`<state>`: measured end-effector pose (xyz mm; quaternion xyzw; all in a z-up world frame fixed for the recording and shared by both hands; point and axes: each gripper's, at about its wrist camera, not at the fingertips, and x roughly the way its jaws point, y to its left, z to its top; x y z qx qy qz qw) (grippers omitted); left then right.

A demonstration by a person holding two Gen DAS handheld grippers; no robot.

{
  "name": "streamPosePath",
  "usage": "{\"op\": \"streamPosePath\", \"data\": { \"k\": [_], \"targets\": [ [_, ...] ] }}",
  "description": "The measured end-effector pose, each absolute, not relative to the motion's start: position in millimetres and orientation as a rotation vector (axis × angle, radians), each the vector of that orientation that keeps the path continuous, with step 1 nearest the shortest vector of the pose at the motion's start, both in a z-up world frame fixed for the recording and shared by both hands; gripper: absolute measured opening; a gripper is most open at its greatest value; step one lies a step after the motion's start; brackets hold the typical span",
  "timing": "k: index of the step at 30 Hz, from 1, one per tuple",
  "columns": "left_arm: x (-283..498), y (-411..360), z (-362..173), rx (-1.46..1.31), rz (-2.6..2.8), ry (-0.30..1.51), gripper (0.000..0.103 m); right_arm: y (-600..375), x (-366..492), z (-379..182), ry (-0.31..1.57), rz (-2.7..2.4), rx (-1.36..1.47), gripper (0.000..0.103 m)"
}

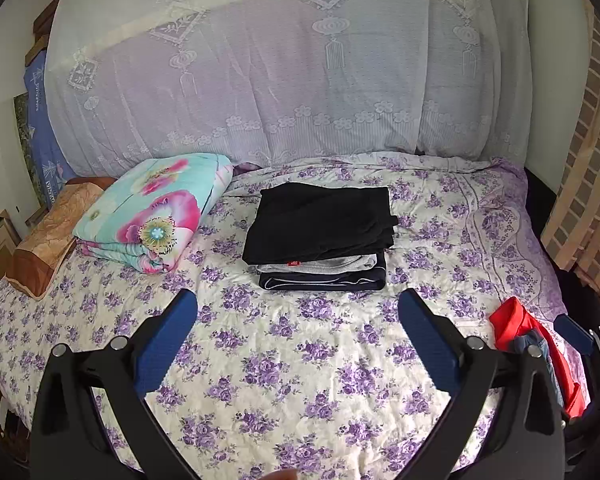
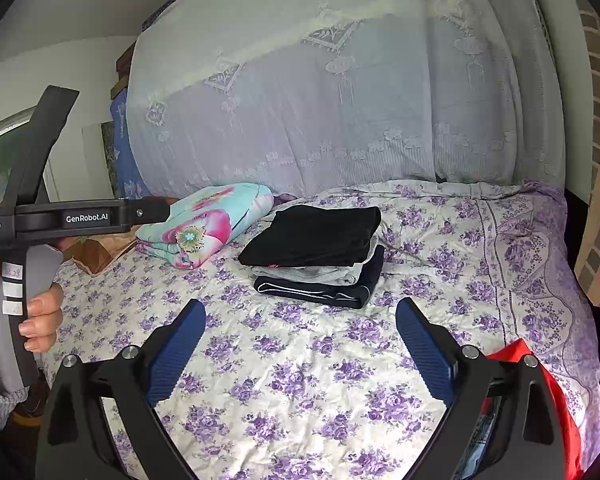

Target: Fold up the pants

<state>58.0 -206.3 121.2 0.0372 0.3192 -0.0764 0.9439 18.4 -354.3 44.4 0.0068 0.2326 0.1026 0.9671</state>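
A stack of folded pants [image 1: 320, 236] lies on the purple-flowered bed: black on top, grey in the middle, navy at the bottom. It also shows in the right wrist view [image 2: 316, 256]. My left gripper [image 1: 298, 300] is open and empty, held above the bedspread in front of the stack. My right gripper [image 2: 300, 308] is open and empty too, also short of the stack. The left gripper's body [image 2: 72, 218] and the hand on its handle show at the left of the right wrist view. A red garment [image 1: 536, 348] with some blue denim lies at the bed's right edge, also in the right wrist view [image 2: 540, 384].
A folded turquoise floral quilt [image 1: 148, 216] and a brown pillow [image 1: 48, 240] lie at the left end of the bed. A white lace cover [image 1: 280, 80] hangs over a tall pile behind. A brick-pattern wall [image 1: 596, 152] stands at the right.
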Motion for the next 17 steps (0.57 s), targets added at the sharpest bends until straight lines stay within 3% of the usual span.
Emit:
{"op": "streamPosePath", "data": {
  "k": [6,17],
  "targets": [
    [54.2,-212.3,124.1,0.11,-0.158,0.577,0.098,-357.7,23.1,41.7,0.477,0.2,0.02,0.096],
    [63.4,-215.0,121.6,0.088,-0.158,0.62,0.098,-362.9,28.8,38.7,0.482,0.194,0.03,0.097]
  ]
}}
